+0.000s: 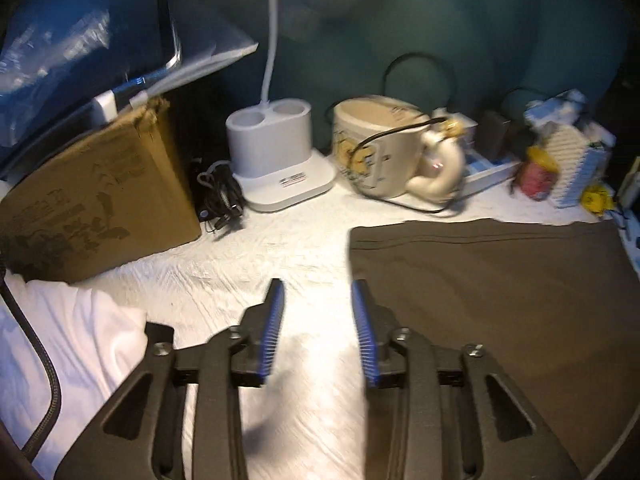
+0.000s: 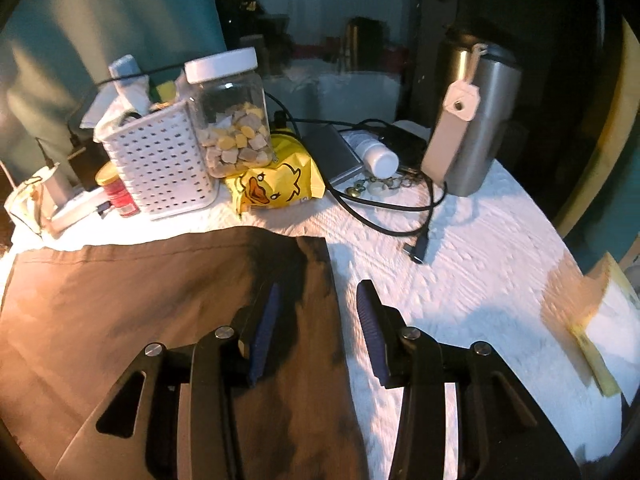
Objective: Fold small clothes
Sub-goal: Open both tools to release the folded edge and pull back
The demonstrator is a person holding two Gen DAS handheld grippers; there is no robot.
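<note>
Brown garment (image 2: 160,320) flat on white quilted cover (image 1: 248,264) — teal wall (image 1: 480,32) behind.

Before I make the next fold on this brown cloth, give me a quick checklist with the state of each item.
1. Left gripper free of cloth: ok, jaws apart, nothing between them.
2. Right gripper free of cloth: ok, jaws apart, straddling the cloth's right edge without pinching.
3. Brown cloth lying flat: ok in the part seen; near edge is out of view.
4. Far edge clear of clutter: ok, mug and basket stand behind it.
5. Black cable off the cloth: ok, it lies on the white cover beside it.
6. Fold squareness: cannot tell.
</note>
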